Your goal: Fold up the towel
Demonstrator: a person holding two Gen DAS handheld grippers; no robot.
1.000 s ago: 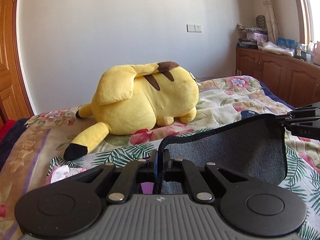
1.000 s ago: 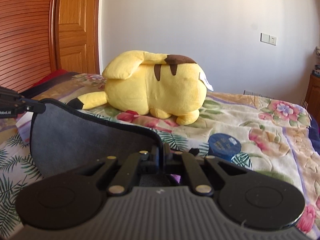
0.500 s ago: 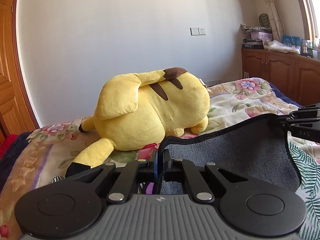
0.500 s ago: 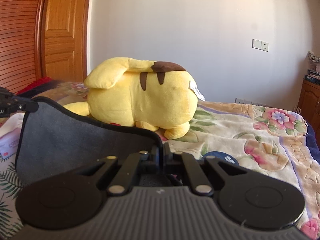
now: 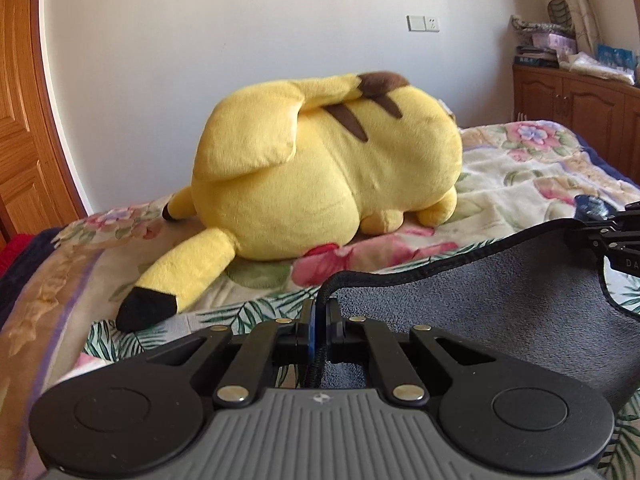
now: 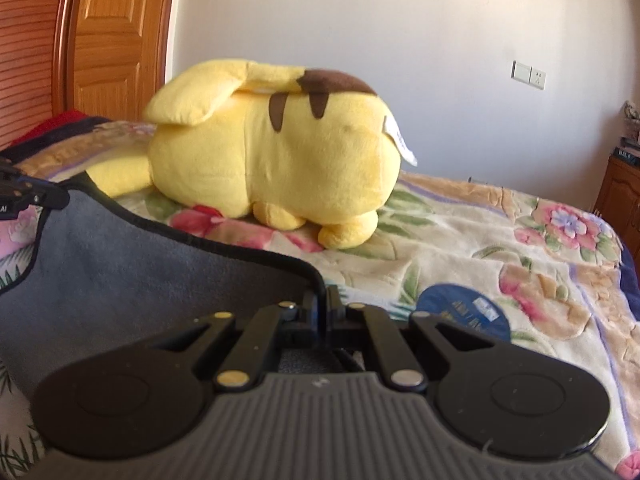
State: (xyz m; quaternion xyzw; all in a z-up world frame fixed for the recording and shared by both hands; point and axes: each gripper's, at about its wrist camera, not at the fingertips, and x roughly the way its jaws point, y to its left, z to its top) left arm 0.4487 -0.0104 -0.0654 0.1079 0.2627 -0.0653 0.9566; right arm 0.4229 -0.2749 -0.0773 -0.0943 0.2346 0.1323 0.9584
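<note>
A dark grey towel (image 5: 500,304) with a black hemmed edge hangs stretched between my two grippers above the bed. My left gripper (image 5: 319,316) is shut on one top corner of it. My right gripper (image 6: 320,304) is shut on the other top corner; the towel (image 6: 132,264) spreads to the left in the right wrist view. Each gripper also shows at the edge of the other's view: the right one (image 5: 612,236) at far right, the left one (image 6: 28,196) at far left.
A large yellow plush toy (image 5: 320,176) lies on the floral bedspread (image 5: 520,176) just beyond the towel. A round blue object (image 6: 464,312) lies on the bed at right. Wooden cabinets (image 5: 576,96) stand at the far right, a wooden door (image 6: 116,36) at left.
Both grippers have moved forward toward the plush toy and lower, carrying the towel's top edge with them. The grips have not changed.
</note>
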